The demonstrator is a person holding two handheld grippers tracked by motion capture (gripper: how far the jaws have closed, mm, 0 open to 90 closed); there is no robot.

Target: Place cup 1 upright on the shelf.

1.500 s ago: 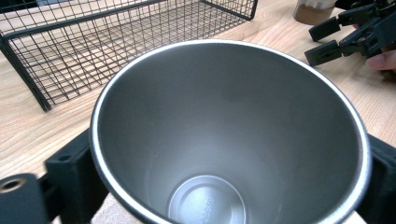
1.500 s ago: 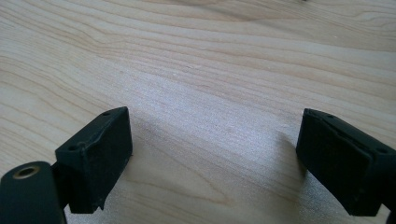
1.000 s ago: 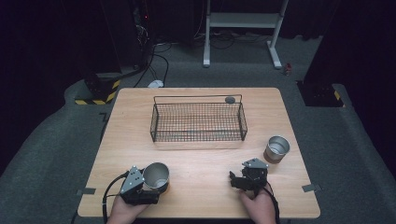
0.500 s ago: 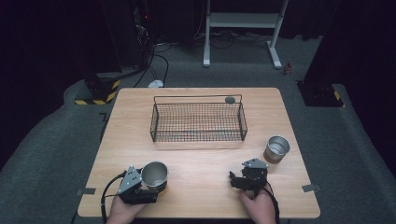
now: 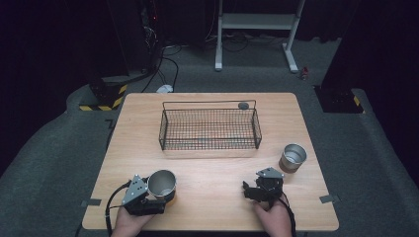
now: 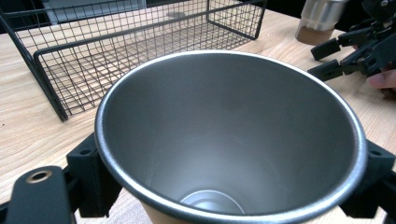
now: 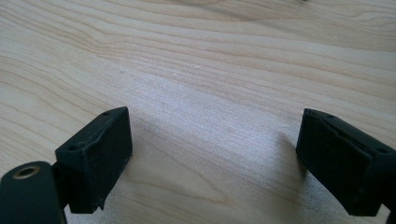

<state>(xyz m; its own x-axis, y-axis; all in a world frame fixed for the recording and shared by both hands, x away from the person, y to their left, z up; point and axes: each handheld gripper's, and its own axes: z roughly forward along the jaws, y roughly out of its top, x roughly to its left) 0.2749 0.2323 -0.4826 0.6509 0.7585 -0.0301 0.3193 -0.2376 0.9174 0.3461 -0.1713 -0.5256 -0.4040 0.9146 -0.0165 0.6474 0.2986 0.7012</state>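
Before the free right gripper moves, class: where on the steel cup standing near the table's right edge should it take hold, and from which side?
Grip the steel cup across its side wall, below the rim. It stands upright, mouth up, with round sides that suit two jaws. The right gripper, jaws open, lies nearer the person, so coming in level from that side looks shortest, probably; the wire basket stands clear.

Lighting and picture quality: bright worktop (image 5: 212, 177), dark surroundings.
Overhead light leaves soft shadows beside the right tool's (image 7: 212, 158) jaws; the high view is slightly soft, and the steel cup (image 6: 229, 140) shows mild sheen.
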